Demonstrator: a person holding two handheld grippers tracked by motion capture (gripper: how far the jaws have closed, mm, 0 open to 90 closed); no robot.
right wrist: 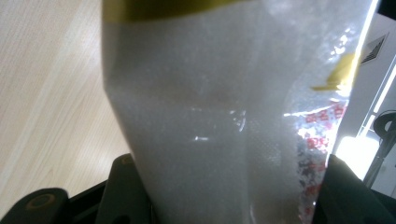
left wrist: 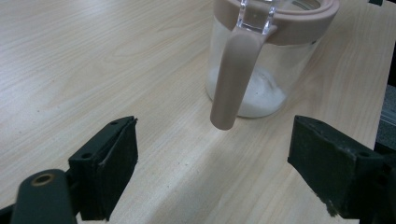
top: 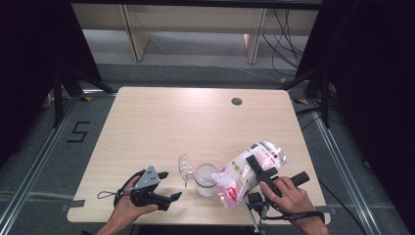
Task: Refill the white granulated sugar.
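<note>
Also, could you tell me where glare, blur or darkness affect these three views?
High view: glare whitens the table's far edge, surroundings dark. Left gripper view: jar sharp, its rim cropped. Right gripper view: the bag is close and blurred, with bright specular glints.

Jar is standing near tabletop front edge; bag is tilting over jar's right; left gripper is lying to jar's left.

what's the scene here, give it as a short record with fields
work in hand: pouring white grains from bag into jar
right gripper: shut on the bag, tilted toward the jar
left gripper: open, holding nothing, beside the jar
jar: clear, pinkish rim, lid flipped open, some white grains at the bottom
table: light wood
</note>
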